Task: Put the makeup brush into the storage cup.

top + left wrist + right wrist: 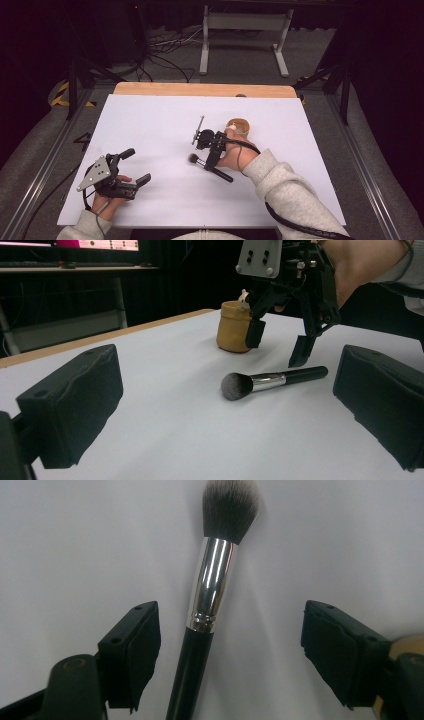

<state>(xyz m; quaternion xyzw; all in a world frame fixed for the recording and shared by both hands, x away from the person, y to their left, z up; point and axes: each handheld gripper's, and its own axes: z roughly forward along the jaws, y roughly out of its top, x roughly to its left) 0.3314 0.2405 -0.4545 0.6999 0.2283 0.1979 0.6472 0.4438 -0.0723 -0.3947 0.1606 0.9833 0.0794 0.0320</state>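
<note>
A makeup brush with a black handle, silver ferrule and dark bristles lies flat on the white sheet. My right gripper points down over it, open. In the right gripper view its pads stand on either side of the brush handle without touching it, the right gripper close above the sheet. The left gripper view shows the brush with the right gripper just above the handle. My left gripper rests open and empty at the front left, its jaws wide around nothing.
A small tan pot stands just behind the right hand, seen as the tan pot past the brush. The table's wooden far edge borders the sheet. A metal stand and cables lie on the floor beyond.
</note>
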